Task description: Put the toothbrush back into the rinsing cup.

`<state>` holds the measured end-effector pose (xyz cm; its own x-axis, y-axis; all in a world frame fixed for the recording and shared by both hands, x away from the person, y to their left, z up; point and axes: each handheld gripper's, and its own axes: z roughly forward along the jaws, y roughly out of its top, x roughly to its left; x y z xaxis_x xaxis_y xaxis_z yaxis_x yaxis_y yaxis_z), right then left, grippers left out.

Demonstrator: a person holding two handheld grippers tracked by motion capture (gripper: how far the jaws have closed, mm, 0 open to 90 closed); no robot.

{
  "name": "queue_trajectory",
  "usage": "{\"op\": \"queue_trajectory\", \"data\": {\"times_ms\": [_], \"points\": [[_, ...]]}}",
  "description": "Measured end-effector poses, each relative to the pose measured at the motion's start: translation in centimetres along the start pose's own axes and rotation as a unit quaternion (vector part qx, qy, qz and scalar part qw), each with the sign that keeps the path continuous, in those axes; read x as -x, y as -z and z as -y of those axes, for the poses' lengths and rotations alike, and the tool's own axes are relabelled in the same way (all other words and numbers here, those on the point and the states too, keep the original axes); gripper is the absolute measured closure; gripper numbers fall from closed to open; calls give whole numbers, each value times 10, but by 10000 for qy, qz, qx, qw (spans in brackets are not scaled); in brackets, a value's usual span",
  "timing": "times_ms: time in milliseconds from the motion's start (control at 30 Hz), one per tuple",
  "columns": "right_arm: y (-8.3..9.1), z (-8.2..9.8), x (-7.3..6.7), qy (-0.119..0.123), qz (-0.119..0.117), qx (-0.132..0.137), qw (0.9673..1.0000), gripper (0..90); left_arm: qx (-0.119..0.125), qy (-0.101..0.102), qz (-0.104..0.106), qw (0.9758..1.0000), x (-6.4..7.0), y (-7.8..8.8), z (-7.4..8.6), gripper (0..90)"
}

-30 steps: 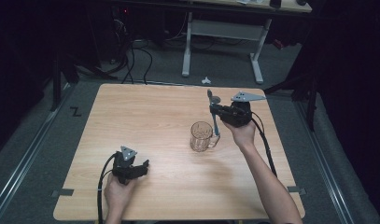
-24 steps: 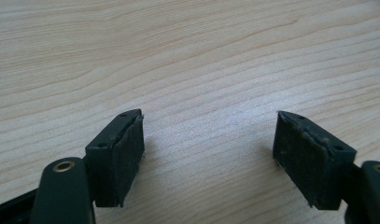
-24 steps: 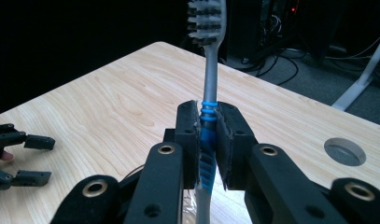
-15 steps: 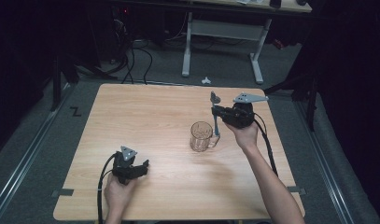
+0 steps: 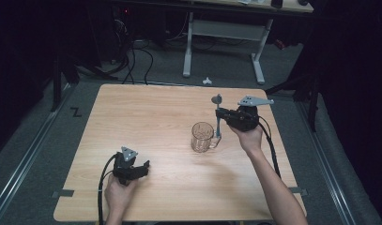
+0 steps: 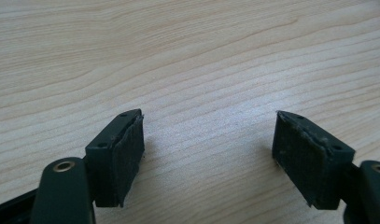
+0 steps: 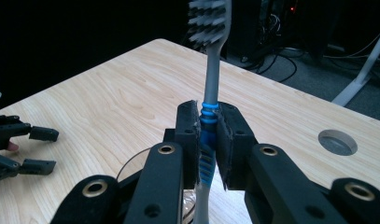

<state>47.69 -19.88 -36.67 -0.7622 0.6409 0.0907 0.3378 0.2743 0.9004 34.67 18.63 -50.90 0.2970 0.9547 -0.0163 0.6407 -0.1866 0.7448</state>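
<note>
Tabletop (image 5: 146,117): pale wood, bare apart from the mug and the two grippers; same as in both earlier high views
Glass mug (image 5: 202,137): right of centre, upright, handle toward the right gripper; has not shifted since the earlier frames
Right gripper (image 5: 218,114): held above the tabletop just beside the mug, jaws clamped on the toothbrush handle at its blue ribbed grip; almost where it was a second ago
Left gripper (image 5: 144,168): resting low at the near left, well apart from the mug, jaws apart with bare wood between them; unmoved
Toothbrush (image 7: 211,70): grey, upright, bristle head up, lower end hanging at the mug's rim on the handle side; whether the tip is inside the glass cannot be told
Change: next to none
Meaning, as a judgement: the brush is poised for standing in the mug, and the drop has not yet begun
</note>
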Motion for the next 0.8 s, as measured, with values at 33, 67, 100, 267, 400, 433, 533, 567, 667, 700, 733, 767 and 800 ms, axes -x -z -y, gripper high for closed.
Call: {"op": "queue_trajectory", "data": {"times_ms": [33,67,100,267,400,433,533,567,667,700,733,767,800], "points": [[1,1,0,-4,1,1,10000,802,1,0,-1,10000,0,0,0,257],[1,1,0,-12,1,2,10000,802,4,-2,-5,10000,0,0,0,257],[2,2,1,-21,0,-10,10000,803,1,-1,-2,10000,0,0,0,257],[5,3,1,2,23,9,10000,803,1,1,-1,10000,0,0,0,257],[8,6,2,-31,35,15,10000,803,1,0,-1,10000,0,0,0,258],[8,6,2,-45,40,5,10000,802,2,1,-1,10000,0,0,0,257],[9,8,3,-64,46,6,10000,802,1,0,-1,10000,0,0,0,258],[9,8,3,-75,47,10,10000,802,1,0,-1,10000,0,0,0,258],[10,10,3,-76,42,22,10000,802,1,0,-1,10000,0,0,0,258],[10,10,3,-79,46,16,10000,802,2,1,-1,10000,0,0,0,258],[10,11,3,-80,48,13,10000,802,2,1,0,10000,0,0,0,258],[10,12,4,-82,47,0,10000,803,3,1,-1,10000,0,0,0,258],[10,13,4,-86,51,-4,10000,802,2,0,-1,10000,0,0,0,258]]}}
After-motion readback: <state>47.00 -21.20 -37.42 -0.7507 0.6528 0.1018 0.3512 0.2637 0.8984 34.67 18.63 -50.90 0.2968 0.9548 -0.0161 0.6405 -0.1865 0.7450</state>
